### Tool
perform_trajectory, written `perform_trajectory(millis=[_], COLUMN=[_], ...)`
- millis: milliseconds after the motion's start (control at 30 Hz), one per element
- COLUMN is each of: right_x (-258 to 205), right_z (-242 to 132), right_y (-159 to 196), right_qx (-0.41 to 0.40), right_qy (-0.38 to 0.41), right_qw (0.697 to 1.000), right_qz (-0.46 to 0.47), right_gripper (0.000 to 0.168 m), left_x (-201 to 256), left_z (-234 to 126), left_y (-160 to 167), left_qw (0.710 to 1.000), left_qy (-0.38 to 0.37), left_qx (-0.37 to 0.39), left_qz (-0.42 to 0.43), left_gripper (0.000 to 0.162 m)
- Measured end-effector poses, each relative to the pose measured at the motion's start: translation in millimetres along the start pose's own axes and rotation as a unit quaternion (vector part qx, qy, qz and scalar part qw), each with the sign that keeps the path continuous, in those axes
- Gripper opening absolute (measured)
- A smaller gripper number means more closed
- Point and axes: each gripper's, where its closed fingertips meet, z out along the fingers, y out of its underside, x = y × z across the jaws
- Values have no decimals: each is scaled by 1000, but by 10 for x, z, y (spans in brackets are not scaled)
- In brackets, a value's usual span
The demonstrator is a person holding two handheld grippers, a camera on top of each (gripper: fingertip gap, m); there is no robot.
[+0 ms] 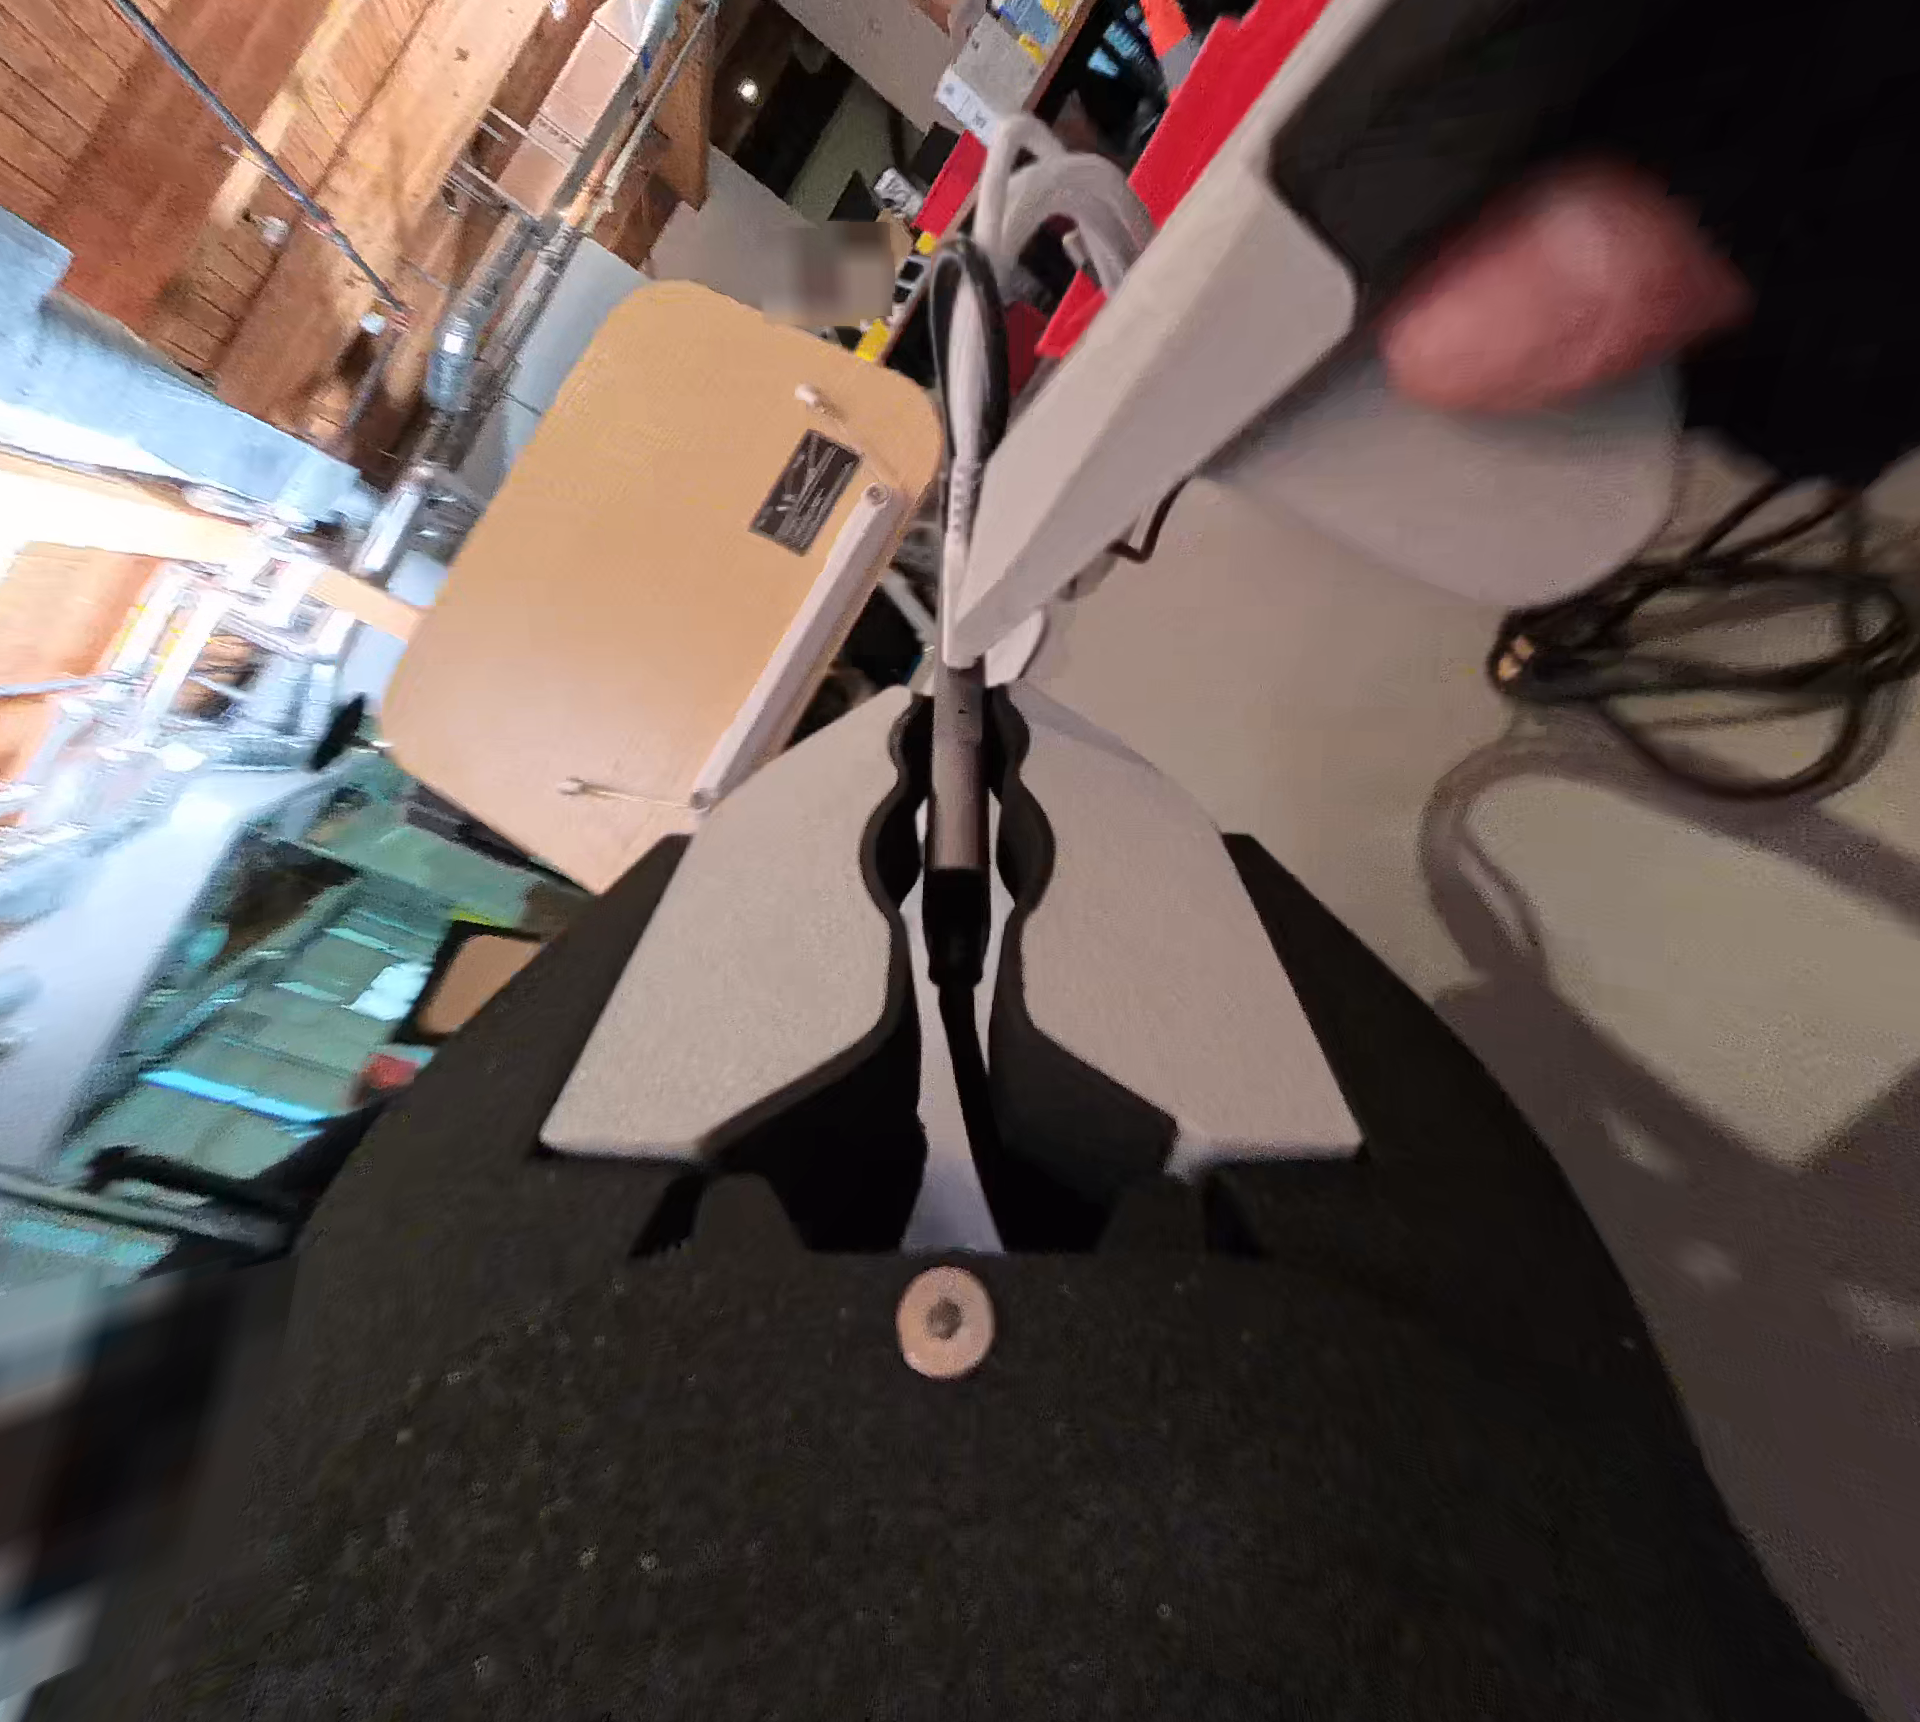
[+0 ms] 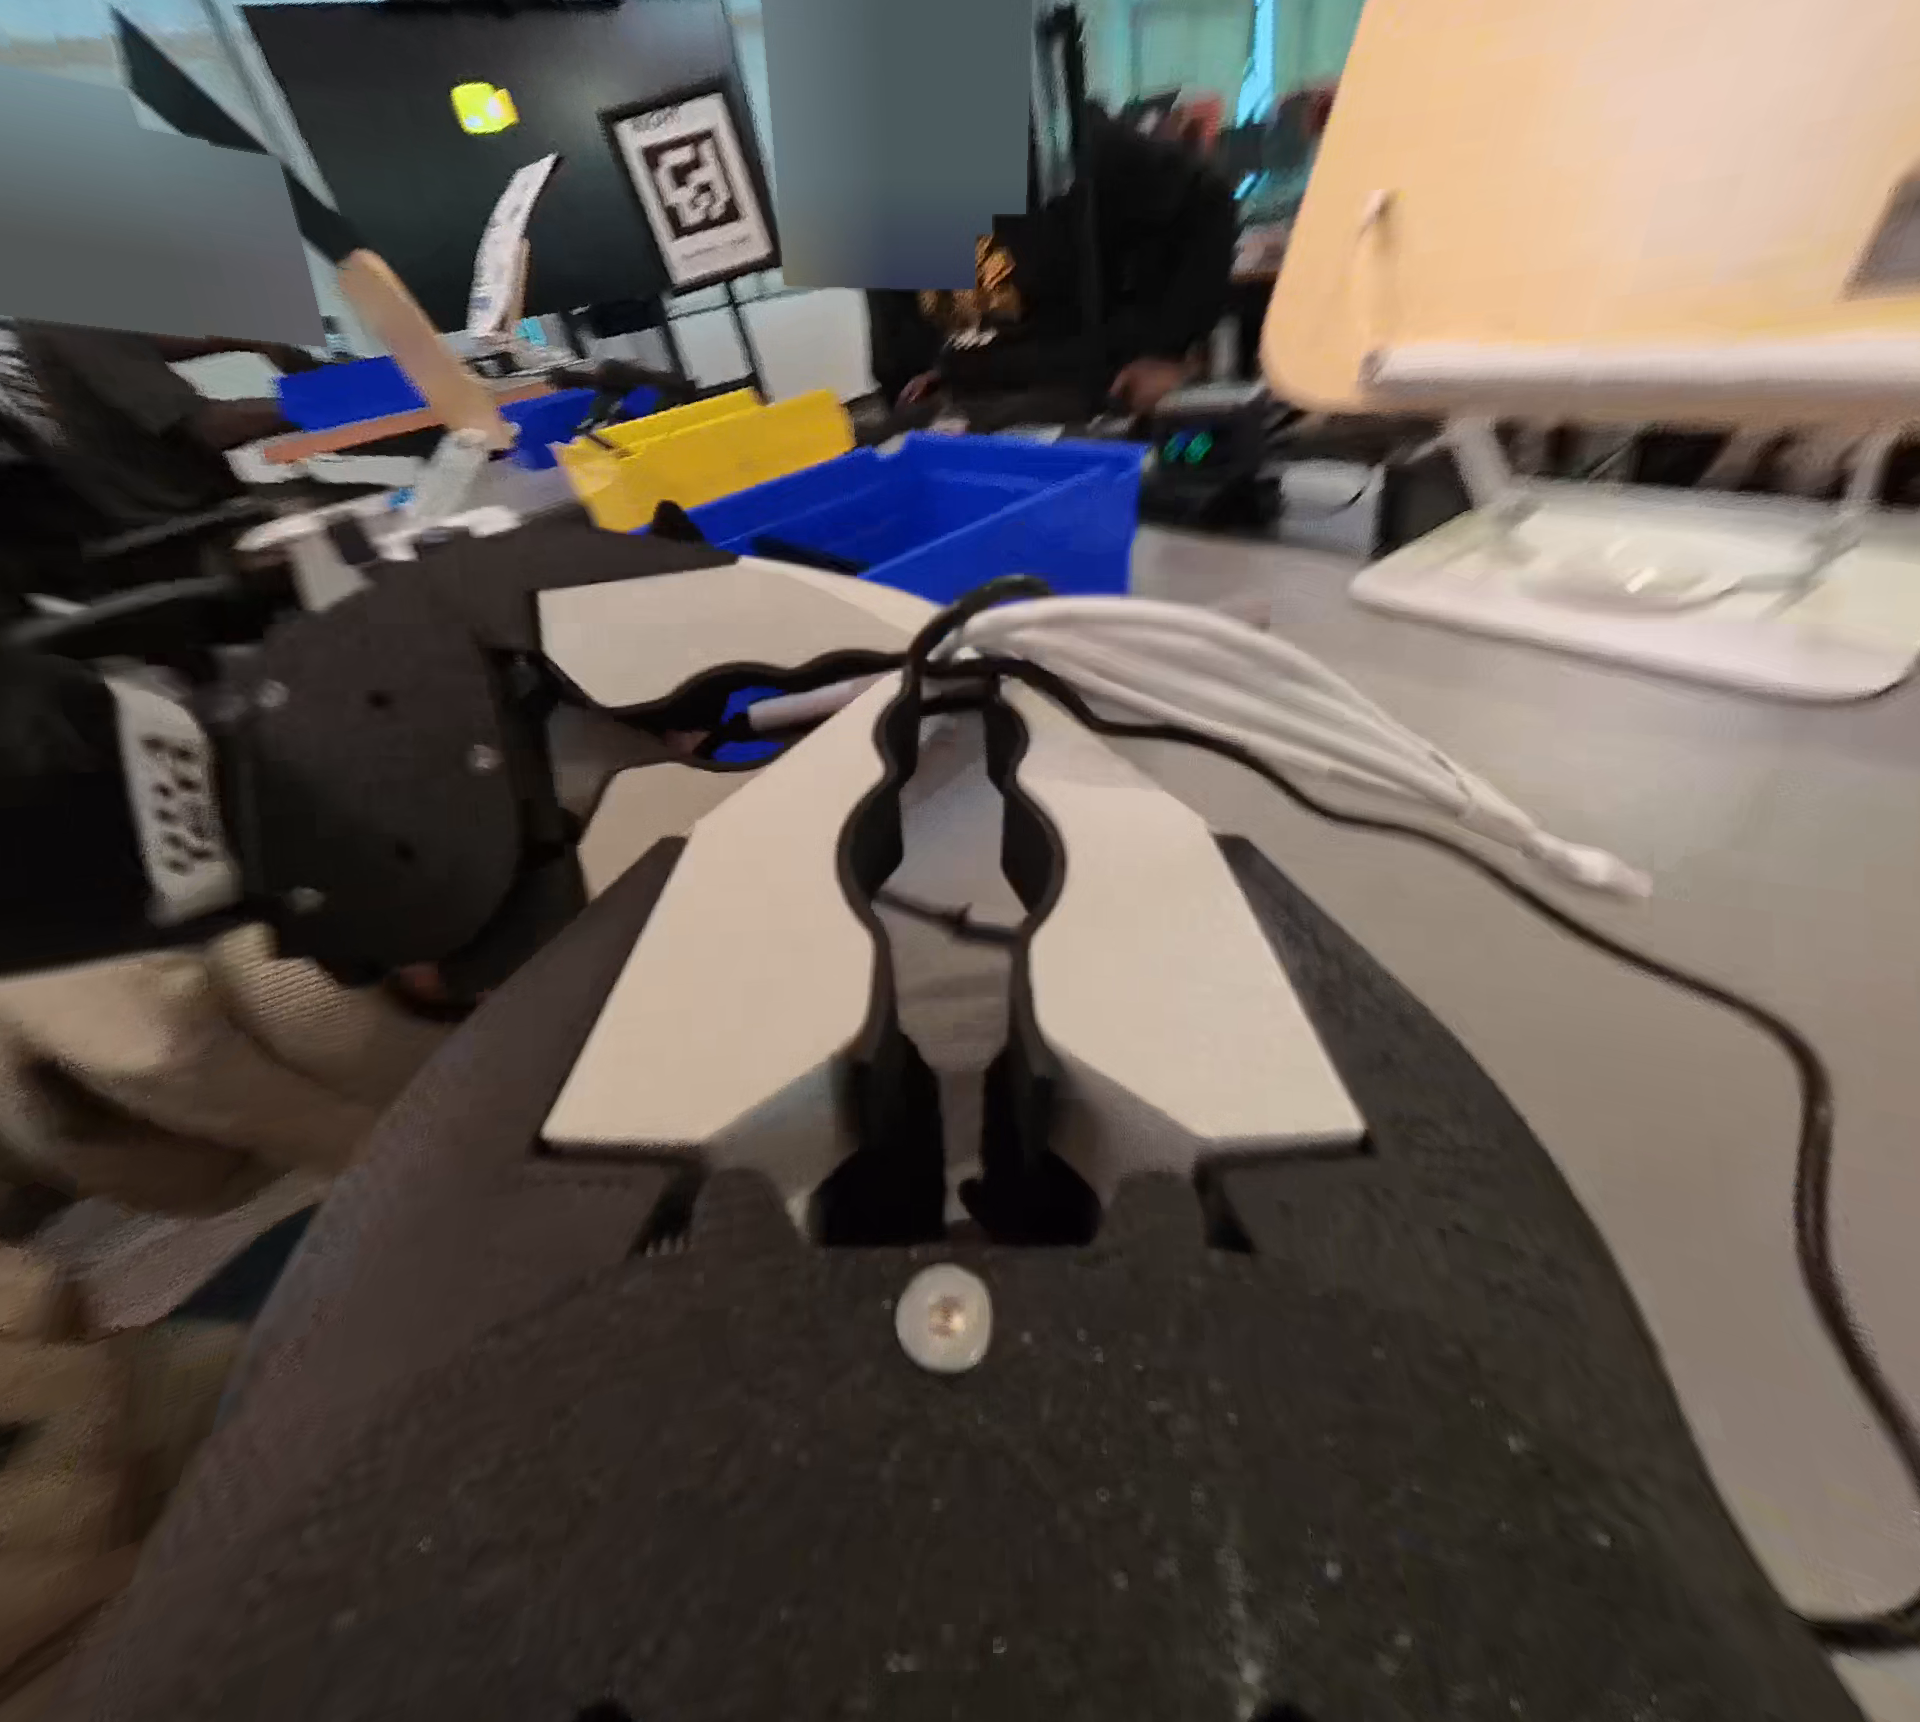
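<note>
My left gripper [image 1: 956, 716] is shut on the grey metal plug [image 1: 954, 799] of a thin black cable, whose cord runs back between the fingers. My right gripper [image 2: 951, 685] is shut at its tips on a bundle of white cable [image 2: 1247, 716], which fans out to the right over the grey table [image 2: 1351, 1205]. The black cable [image 2: 1558, 955] loops over the bundle by the tips and trails off right across the table. The left gripper [image 2: 883, 696] comes in from the left with the plug [image 2: 800, 708], tip to tip with the right one. In the left wrist view the right gripper [image 1: 977, 649] and a hand [image 1: 1548, 290] fill the upper right.
A loose coil of black cable [image 1: 1714, 633] lies on the table. A tan board on a white stand [image 2: 1610, 114] stands at the right. Blue bins [image 2: 935, 519] and a yellow bin [image 2: 707, 446] sit behind the grippers. A dark screen [image 2: 468, 145] and a person in black [image 2: 1122, 270] are farther back.
</note>
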Motion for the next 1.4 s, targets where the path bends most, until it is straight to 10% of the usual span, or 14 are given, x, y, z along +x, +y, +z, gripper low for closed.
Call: perform_trajectory(millis=[267,400,667,1400], right_x=[-329,288,228,247], right_z=[-464,-528,-249,-320], right_y=[-100,-498,279,468], right_qx=[-75,-37,-199,-293], right_qy=[-153,-12,-10,63], right_qw=[978,995,979,952], right_qz=[-122,-92,-32,-69], right_gripper=[15,14,23,9], left_x=[-14,70,299,417], left_z=[51,38,-3,69], left_y=[178,173,14,132], left_qw=[995,988,973,974], left_qy=[-6,-7,-12,12], left_qx=[-34,-18,3,-44], left_qz=[88,152,232,223], left_gripper=[10,9,9,10])
